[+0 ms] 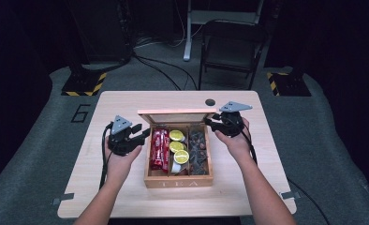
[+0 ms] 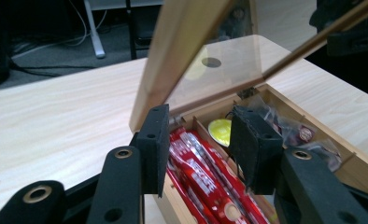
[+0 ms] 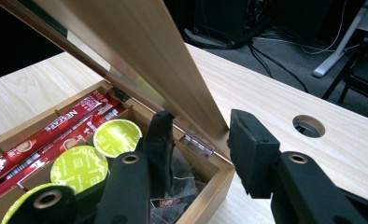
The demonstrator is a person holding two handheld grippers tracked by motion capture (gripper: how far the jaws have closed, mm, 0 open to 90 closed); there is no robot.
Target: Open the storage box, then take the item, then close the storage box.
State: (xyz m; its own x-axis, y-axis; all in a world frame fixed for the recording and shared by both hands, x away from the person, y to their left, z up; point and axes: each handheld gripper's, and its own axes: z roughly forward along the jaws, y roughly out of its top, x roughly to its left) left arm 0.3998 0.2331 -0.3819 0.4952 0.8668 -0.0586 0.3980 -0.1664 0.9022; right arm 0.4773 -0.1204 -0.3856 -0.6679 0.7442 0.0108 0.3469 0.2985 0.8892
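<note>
Wooden tea box, frame centre, lid raised, flanked by left tongs and right tongs, both agape astride lid's ends

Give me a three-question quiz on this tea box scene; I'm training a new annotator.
1. True or false: the tea box lid is shut.
2. Which compartment holds the red sachets: A left, B middle, C right?
3. Fill in: the middle compartment's round pods have ____ tops.

Key: 1 false, the lid stands open between the left gripper and the right gripper; 2 A; 3 yellow-green.
</note>
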